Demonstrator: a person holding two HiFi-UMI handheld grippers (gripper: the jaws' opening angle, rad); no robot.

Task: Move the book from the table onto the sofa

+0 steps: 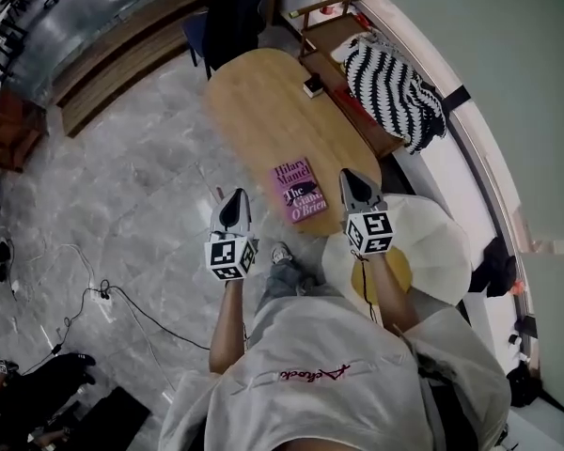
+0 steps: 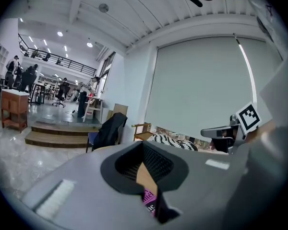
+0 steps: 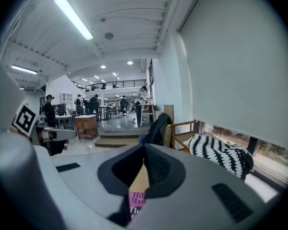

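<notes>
Between the left gripper (image 1: 233, 198) and right gripper (image 1: 350, 177), near their tips, the book (image 1: 299, 190) lies flat on the table (image 1: 254, 101). Both grippers' jaws are closed, holding nothing.

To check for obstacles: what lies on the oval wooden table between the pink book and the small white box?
Nothing. In the head view, the oval wooden table is bare between the pink book and the small white box.
</notes>
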